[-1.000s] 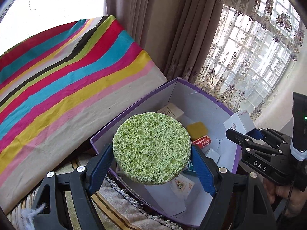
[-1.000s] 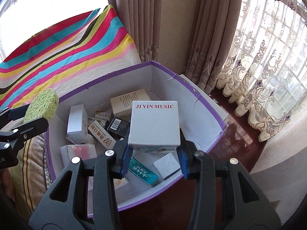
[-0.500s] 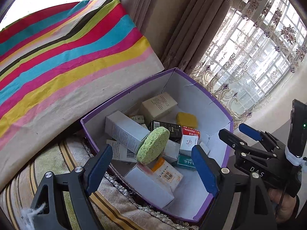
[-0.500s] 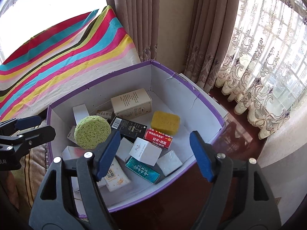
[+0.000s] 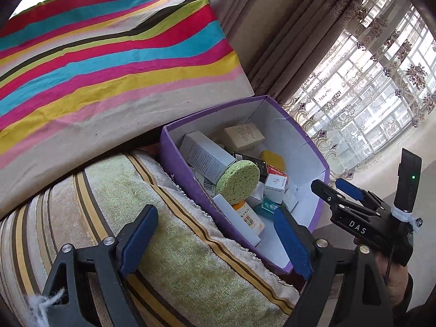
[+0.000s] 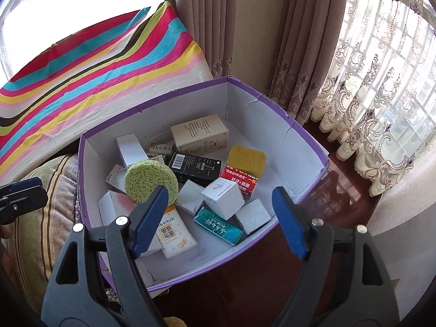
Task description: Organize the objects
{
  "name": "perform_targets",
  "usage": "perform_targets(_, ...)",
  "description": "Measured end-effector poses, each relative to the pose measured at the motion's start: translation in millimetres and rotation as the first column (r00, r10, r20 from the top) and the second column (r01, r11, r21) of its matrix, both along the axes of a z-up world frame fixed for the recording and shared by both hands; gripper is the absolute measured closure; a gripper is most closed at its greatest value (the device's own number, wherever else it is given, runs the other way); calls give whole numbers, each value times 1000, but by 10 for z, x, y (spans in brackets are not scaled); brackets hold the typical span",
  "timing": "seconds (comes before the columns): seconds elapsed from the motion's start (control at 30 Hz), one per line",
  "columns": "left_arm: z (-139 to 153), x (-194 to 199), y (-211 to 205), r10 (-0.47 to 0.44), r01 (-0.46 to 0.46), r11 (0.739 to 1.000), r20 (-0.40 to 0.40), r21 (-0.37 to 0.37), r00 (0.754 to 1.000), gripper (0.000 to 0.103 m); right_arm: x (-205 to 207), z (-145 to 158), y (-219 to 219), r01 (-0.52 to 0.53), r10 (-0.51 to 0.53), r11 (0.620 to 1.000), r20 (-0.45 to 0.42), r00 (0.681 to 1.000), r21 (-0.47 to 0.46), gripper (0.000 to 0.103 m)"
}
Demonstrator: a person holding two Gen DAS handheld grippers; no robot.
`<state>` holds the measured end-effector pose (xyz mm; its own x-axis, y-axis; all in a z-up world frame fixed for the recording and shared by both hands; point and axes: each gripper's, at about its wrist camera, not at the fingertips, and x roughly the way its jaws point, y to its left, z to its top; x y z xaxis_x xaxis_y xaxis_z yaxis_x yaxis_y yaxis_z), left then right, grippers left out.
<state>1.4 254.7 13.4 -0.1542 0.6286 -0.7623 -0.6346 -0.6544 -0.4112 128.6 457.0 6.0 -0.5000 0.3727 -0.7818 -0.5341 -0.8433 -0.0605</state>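
A purple box (image 6: 299, 141) with white inner walls holds several small cartons. A round green sponge (image 6: 148, 179) leans among them at the left side, also shown in the left wrist view (image 5: 237, 178). A white "JI YIN MUSIC" carton (image 6: 222, 193) lies near the front middle. My right gripper (image 6: 220, 193) hangs above that carton, its jaws opening with nothing between them. My left gripper (image 5: 215, 212) hovers over the box's left wall and the cushion; its jaws are opening too and are empty. A yellow sponge (image 6: 246, 159) rests toward the back right.
A rainbow-striped cloth (image 5: 109, 68) covers the seat behind the box. A green and beige striped cushion (image 5: 177, 259) lies left of it. Brown curtains (image 6: 245, 27) and lace curtains (image 6: 381, 95) hang behind. Dark wooden floor (image 6: 340, 190) shows at the right.
The left gripper let go of the green sponge and the right gripper let go of the white carton; both now lie in the box. The left gripper has drawn back over the cushion.
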Motion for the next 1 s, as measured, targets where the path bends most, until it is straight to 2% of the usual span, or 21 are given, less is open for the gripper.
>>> perform_targets(0.07, -10, 37, 8, -10, 10, 1000, -14, -6, 1000, 12, 3, -11, -38, -2, 2, 1000, 7, 1000, -1, 22)
perform_targets(0.17, -61, 46, 68, -49, 49, 999, -7, -2, 999, 0, 4, -25, -92, -4, 4, 1000, 10, 1000, -7, 21)
perform_targets(0.27, -67, 50, 89, -46, 46, 999, -12, -18, 999, 0, 14, -30, -150, -4, 4, 1000, 14, 1000, -4, 21)
perform_targets(0.43, -80, 13, 16, -18, 17, 999, 17, 39, 1000, 0, 37, -60, -173, 4, -3, 1000, 23, 1000, -10, 20)
perform_targets(0.57, -95, -16, 33, -2, 1, 999, 25, 50, 1000, 0, 41, -73, -161, 13, -12, 1000, 27, 1000, -15, 20)
perform_targets(0.7, -115, -31, 94, -11, 10, 1000, 27, 26, 1000, 0, 29, -64, -172, 9, -9, 1000, 29, 1000, -7, 20)
perform_targets(0.87, -121, -79, 142, -9, 8, 999, 20, 41, 1000, 0, 17, -74, -192, 3, -3, 1000, 29, 1000, -12, 20)
perform_targets(1.0, -68, -108, 294, -45, 45, 998, 1, 42, 999, 0, 29, -67, -159, 15, -15, 1000, 30, 999, -2, 20)
